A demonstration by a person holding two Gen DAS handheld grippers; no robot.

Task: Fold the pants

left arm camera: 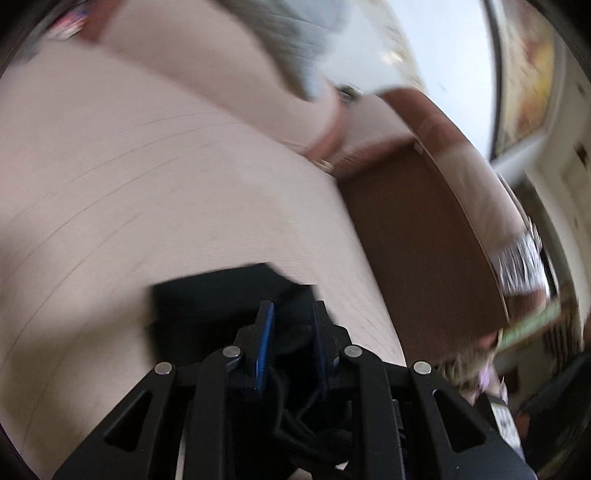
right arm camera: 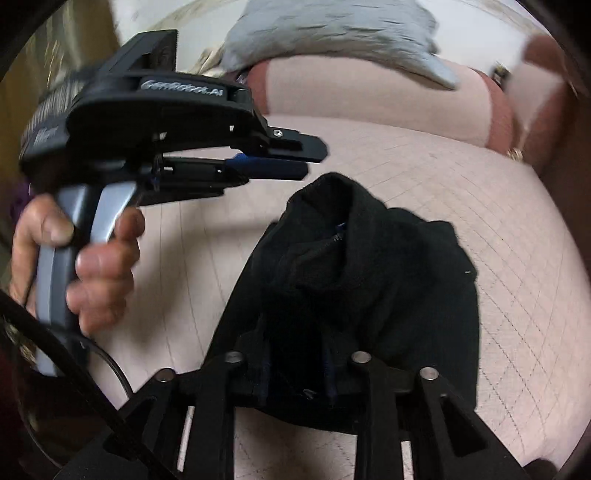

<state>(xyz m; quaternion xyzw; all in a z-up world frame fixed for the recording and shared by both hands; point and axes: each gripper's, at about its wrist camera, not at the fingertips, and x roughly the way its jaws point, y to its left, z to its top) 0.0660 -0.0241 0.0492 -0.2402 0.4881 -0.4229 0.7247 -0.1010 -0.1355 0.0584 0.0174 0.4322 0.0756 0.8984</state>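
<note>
Hand (right arm camera: 74, 258): person's left hand, at the left of the right wrist view, wrapped around the grey handle of the left gripper.
Left gripper (right arm camera: 314, 157): held above the sofa seat, pointing rightward in the right wrist view; blue-padded fingers (right arm camera: 266, 166) lie close together, nothing visible between them there.
Left gripper, own view (left arm camera: 291, 314): fingers stand a little apart over black fabric; whether they pinch that fabric cannot be told, as the frame is blurred.
Pants (right arm camera: 369, 266): black, bunched in a loose heap on the sofa seat, just below and to the right of the left gripper's tips; a short zip shows near the middle of the heap. In the left wrist view a flat black corner of the pants (left arm camera: 221, 295) lies directly ahead of the fingers.
Right gripper (right arm camera: 299, 373): low in its own view, fingers buried in the near edge of the pants; fabric fills the gap between them, so they appear to pinch the cloth.
Sofa seat (right arm camera: 498, 229): pale pink, quilted in a grid pattern, carrying the pants.
Cushion (right arm camera: 332, 33): grey, resting on the sofa back, above the pants.
Armrest (left arm camera: 417, 229): brown, at the right end of the seat.
</note>
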